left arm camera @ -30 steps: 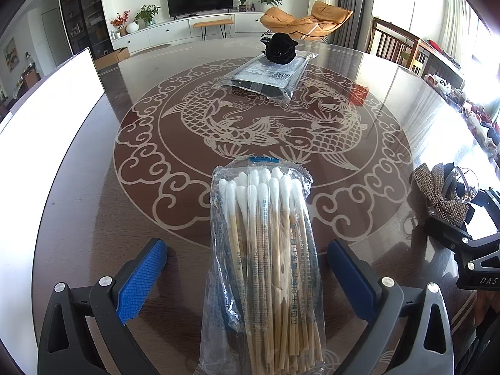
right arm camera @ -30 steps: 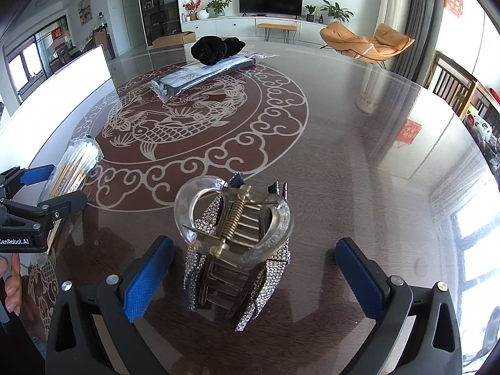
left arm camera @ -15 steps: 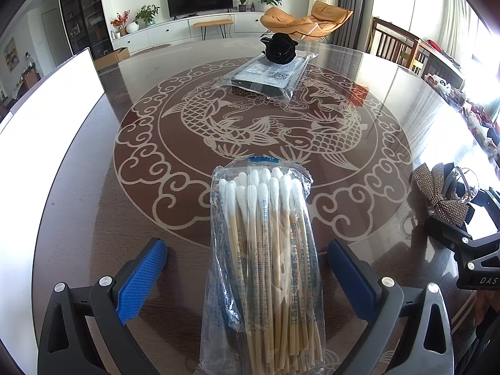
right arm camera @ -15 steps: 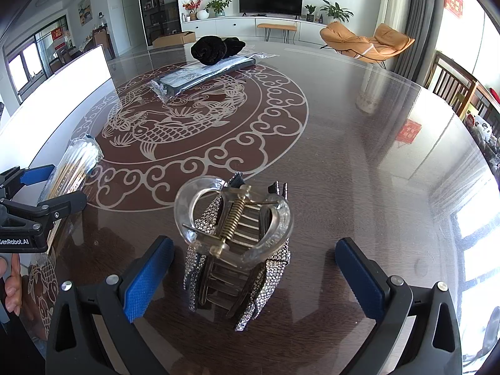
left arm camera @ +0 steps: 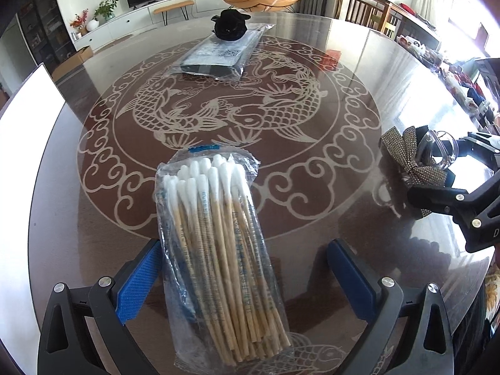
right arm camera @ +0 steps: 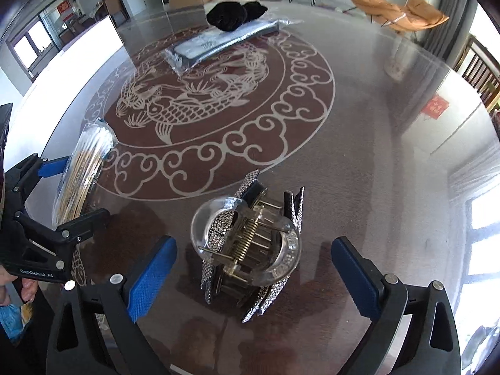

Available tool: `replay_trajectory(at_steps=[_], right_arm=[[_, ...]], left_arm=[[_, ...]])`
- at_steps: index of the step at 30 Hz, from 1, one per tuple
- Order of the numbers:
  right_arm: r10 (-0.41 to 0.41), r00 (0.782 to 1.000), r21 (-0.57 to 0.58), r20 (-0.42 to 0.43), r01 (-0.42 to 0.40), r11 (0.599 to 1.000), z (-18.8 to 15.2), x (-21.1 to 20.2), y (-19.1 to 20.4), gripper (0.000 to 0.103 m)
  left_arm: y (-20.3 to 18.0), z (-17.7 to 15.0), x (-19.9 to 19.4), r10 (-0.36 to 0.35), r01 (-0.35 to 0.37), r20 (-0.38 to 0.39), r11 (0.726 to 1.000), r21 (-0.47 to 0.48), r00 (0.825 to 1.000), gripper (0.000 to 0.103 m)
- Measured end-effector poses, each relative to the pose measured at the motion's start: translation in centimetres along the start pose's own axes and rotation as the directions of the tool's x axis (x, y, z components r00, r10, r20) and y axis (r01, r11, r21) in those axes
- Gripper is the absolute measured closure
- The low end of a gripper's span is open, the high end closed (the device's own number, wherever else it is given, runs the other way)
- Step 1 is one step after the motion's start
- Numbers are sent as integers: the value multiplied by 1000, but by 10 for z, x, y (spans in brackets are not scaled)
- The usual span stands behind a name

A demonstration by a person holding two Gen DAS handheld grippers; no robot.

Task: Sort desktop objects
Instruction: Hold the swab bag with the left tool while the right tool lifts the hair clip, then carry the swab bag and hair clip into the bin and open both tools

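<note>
The bag of cotton swabs (left arm camera: 215, 250) lies flat on the glass-topped table (left arm camera: 359, 72), running from the centre of the left wrist frame down to its lower edge. It looks very light; the thin plastic is probably slick and crinkly, while the wooden sticks inside give it some stiffness along its length. A grip across the middle of the stick bundle, away from the soft white tips, seems the safest hold. The left gripper (left arm camera: 247, 278) points forward over it with both blue pads spread wide, 1 on each side, the left pad just beside the bag.

The rhinestone hair claw (right arm camera: 250, 247) sits in the lower centre of the right wrist frame. It looks rigid, light and somewhat fragile, with a spring and clear loops; its flat studded sides probably offer the best purchase. The right gripper (right arm camera: 253, 278) straddles it, jaws wide and not touching.
</note>
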State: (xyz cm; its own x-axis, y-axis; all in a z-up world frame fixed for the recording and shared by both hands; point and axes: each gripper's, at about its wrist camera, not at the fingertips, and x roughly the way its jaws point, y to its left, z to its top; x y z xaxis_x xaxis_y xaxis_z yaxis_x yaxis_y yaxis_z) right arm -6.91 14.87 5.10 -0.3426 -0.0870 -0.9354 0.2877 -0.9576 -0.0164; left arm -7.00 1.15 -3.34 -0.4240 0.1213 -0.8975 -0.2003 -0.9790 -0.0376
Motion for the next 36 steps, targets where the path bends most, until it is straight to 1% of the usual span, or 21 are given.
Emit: replay_trajectory(at_steps=[1,2,3,4,5,6,8,9,11,13,14,17,20,24,27,29,33,36], right_arm=[[1,1000,-4,-25,-1,1000,3,1,0,6],[-1,999,-8,-42,0,1000,4,3,0,13],[0,998,-10,-57,0,1000,6,4,-1,17],[-7,998,-16,-57,6,1000,8,4,0,25],[-19,998,-24,-52,18,1000,10,3,0,41],[-20,999,-32,-50,18,999,12,2,1,49],[-7,998,-26,-61,6,1000,13,0,2,50],[-6,998,-30,-60,4,1000,12,-2,3,50],[-6,999,-51,-44,4,999,10,-15,7,50],[12,1000,-59,-6,-13,998,12,-33,9,50],[19,1000,-67,1,-19,998,11,-37,11,50],[5,1000,-88,-17,-6,996,7,-37,14,50],[32,999,-98,2,-32,995,3,-41,20,50],[42,999,-141,-27,-45,989,6,-31,44,50],[68,998,-187,-8,-68,980,21,-39,69,50],[91,995,-230,29,-82,970,41,-53,95,50],[167,980,-336,112,-121,934,93,-85,167,50],[257,953,-433,163,-165,886,129,-109,237,50]], left_arm=[[0,1,0,1,-1,-5,1000,-1,1000,0],[0,3,0,1,-1,-4,1000,-3,1000,2],[1,4,-1,3,-3,1,1000,-5,1000,10],[3,6,-2,5,-5,5,1000,-8,1000,15],[5,8,-5,6,-6,12,1000,-10,1000,31],[7,9,-8,6,-6,18,1000,-8,1000,52],[13,9,-13,-11,11,13,1000,-12,1000,67],[16,8,-16,-13,13,17,1000,-16,1000,70],[25,5,-27,-28,29,32,999,-34,999,71],[35,0,-39,-56,59,56,996,-63,997,71],[38,-3,-41,-58,62,58,996,-71,997,71],[44,-9,-43,-59,64,59,994,-86,996,71],[46,-14,-50,-66,73,73,993,-90,995,71],[50,-16,-62,-89,96,82,992,-87,993,71],[68,-12,-93,-108,122,131,987,-104,985,71],[92,-8,-121,-91,114,177,986,-124,980,71],[165,-4,-170,-14,63,238,977,-202,971,71],[230,-10,-194,107,-37,237,959,-282,966,71]])
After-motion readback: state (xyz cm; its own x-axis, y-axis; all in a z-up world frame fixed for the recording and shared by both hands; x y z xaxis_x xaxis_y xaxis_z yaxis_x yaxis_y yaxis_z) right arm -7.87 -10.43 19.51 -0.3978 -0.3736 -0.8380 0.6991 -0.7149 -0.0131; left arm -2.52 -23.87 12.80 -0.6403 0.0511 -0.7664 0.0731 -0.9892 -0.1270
